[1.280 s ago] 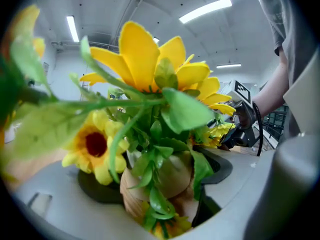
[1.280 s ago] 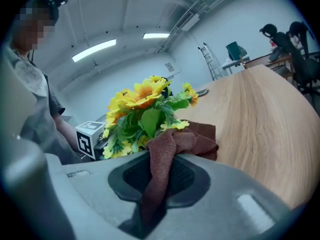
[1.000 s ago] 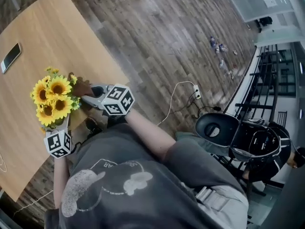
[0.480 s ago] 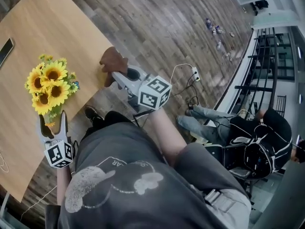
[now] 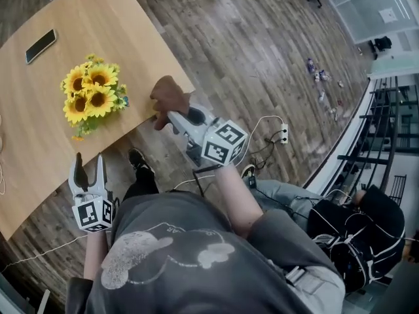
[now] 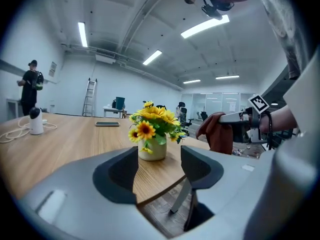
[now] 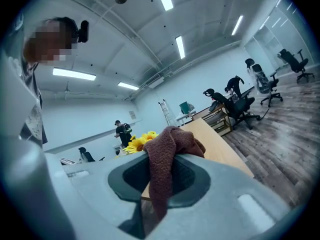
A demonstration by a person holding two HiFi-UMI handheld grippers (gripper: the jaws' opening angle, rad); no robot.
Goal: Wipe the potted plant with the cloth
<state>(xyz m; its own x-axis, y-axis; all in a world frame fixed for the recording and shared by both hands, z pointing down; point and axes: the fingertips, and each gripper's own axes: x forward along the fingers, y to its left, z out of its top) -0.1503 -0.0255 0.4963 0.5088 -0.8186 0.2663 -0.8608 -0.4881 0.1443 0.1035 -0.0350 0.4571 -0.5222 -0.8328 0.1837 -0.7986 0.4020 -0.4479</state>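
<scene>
fingers of your right gripper [image 5: 171,115] clamp the brown cloth [image 5: 171,93] near the potted plant [image 5: 95,97]; your left gripper [image 5: 88,165] is closing its fingers, empty.

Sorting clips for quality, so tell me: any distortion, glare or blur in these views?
Head view: sharp, floor bowed near edges. Left gripper view: fisheye with dark corners, ceiling light blown out. Right gripper view: fisheye too, cloth in focus.

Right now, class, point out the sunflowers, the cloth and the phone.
sunflowers [image 5: 91,94]: head view, middle of the bunch of blooms.
cloth [image 5: 171,97]: head view, its bunched upper part.
phone [image 5: 41,46]: head view, middle of its dark face.
</scene>
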